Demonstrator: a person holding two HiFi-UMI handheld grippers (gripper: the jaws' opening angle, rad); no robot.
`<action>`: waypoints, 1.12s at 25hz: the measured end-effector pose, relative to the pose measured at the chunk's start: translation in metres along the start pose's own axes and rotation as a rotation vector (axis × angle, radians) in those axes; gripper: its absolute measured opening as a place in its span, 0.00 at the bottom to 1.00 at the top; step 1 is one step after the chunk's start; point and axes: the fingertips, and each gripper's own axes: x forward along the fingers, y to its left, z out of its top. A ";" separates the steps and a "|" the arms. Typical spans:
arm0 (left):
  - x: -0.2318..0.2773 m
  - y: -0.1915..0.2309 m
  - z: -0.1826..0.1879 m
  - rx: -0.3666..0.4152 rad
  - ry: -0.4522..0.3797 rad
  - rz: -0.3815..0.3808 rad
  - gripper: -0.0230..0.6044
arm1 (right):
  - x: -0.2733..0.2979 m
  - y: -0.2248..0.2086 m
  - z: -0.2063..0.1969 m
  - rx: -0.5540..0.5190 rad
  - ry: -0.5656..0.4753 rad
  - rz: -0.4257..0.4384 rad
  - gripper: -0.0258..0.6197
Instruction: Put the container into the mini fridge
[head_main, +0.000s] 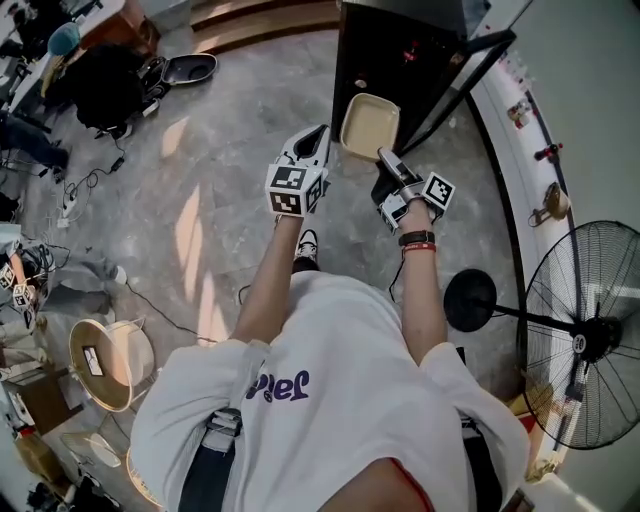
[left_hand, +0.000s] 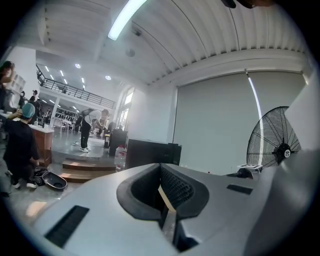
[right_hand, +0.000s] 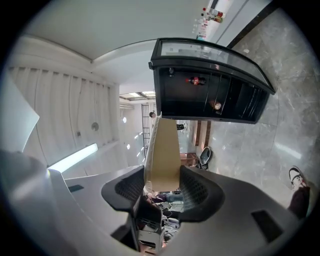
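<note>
Head view: the right tongs (head_main: 383, 160) carry the beige container (head_main: 370, 127) just before the open mini fridge (head_main: 400, 60), with the left tongs (head_main: 312, 148) beside it.

Left gripper view: jaws together, nothing between them.

Right gripper view: jaws clamped on the container's wall. The fridge interior is dark, so a free shelf is hard to make out.

Next, ease the container in level.

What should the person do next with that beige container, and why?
Probably ease the right gripper forward toward the mini fridge. Its jaws are clamped on the edge of the beige container, which hangs just in front of the fridge's open, dark interior and is not yet inside it.
</note>
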 end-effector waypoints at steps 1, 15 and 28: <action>0.007 0.004 0.002 0.002 0.001 -0.005 0.07 | 0.007 0.001 0.004 -0.010 0.004 -0.005 0.40; 0.102 0.063 0.038 0.013 0.006 -0.111 0.07 | 0.101 -0.003 0.070 -0.030 -0.077 -0.033 0.40; 0.157 0.126 0.015 -0.005 0.026 -0.207 0.07 | 0.168 -0.043 0.089 -0.071 -0.121 -0.078 0.39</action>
